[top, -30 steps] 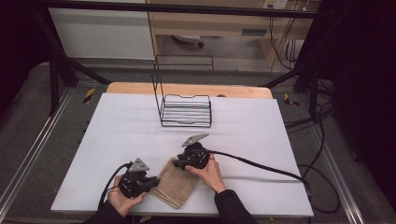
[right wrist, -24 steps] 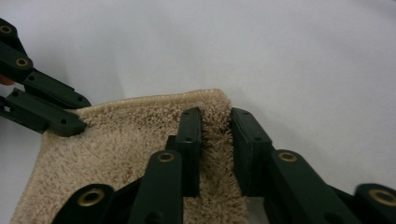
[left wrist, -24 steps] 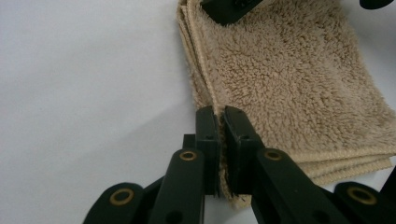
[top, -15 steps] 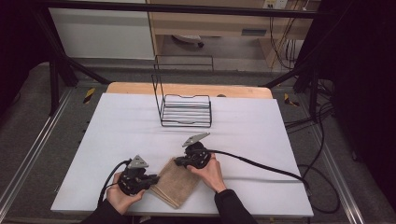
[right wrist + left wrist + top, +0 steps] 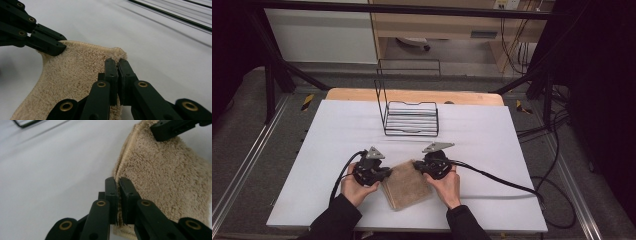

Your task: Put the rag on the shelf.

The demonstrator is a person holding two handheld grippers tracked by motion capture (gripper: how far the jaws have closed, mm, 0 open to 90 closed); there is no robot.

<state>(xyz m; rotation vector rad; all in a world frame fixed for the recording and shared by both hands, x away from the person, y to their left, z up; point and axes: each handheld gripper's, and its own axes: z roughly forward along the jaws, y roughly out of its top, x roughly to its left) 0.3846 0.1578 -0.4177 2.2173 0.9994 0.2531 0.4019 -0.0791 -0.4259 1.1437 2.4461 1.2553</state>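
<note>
both the left tongs (image 5: pixel 118 185) and right tongs (image 5: pixel 117 66) are clamped on the tan towel's (image 5: pixel 406 183) far corners on the white table (image 5: pixel 492 135).

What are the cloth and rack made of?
Cloth: looks like beige terry, looped fuzzy pile with a stitched hem. Rack: thin black wire, probably coated metal; the finish is too small to tell.

A white tabletop (image 5: pixel 492 150) carries a tan towel (image 5: pixel 406 184), lying between the left gripper (image 5: pixel 384 172) and the right gripper (image 5: pixel 418 166), each pinching one of its far corners. Well beyond both grippers stands a black wire rack (image 5: pixel 410 116).
</note>
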